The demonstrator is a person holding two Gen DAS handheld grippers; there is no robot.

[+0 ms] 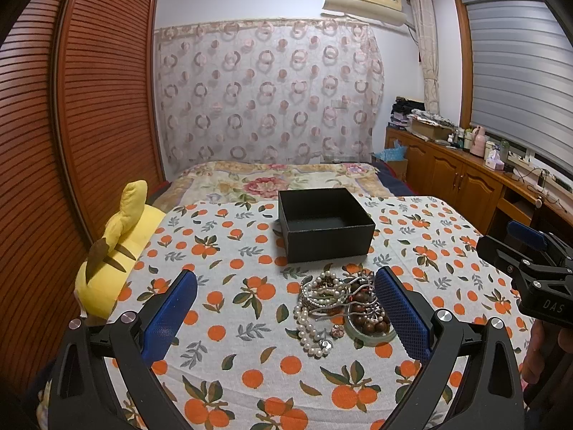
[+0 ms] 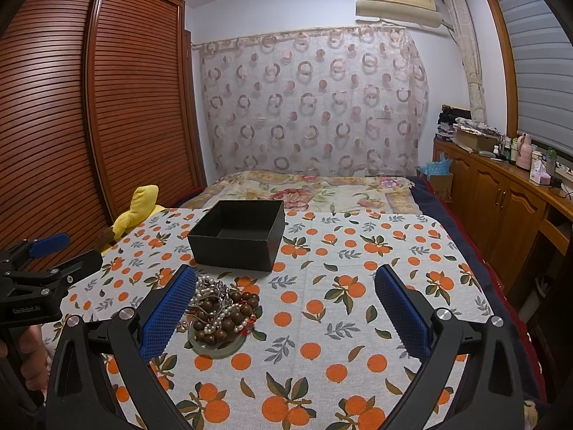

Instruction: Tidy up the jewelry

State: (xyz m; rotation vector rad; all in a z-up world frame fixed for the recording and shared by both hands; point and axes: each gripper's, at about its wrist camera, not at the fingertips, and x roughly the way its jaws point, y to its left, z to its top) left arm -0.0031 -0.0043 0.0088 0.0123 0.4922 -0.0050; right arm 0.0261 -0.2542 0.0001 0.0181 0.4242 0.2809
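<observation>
Left wrist view: black box (image 1: 324, 229) empty, jewelry pile (image 1: 340, 304) beside it.

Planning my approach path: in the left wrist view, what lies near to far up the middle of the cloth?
jewelry pile → black box, open and empty → floral bedspread → circle-patterned curtain.

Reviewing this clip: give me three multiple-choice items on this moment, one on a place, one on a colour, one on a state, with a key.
1. Where is the jewelry pile?
A. inside the box
B. on the cloth, on the near side of the box
C. on the cabinet

2. What colour is the box?
A. black
B. white
C. red

3. How is the left gripper?
A. shut on a necklace
B. open, holding nothing
C. out of view

Key: B, the pile lies on the orange-print cloth; A, its walls are black; B, its blue pads stand wide apart.
</observation>
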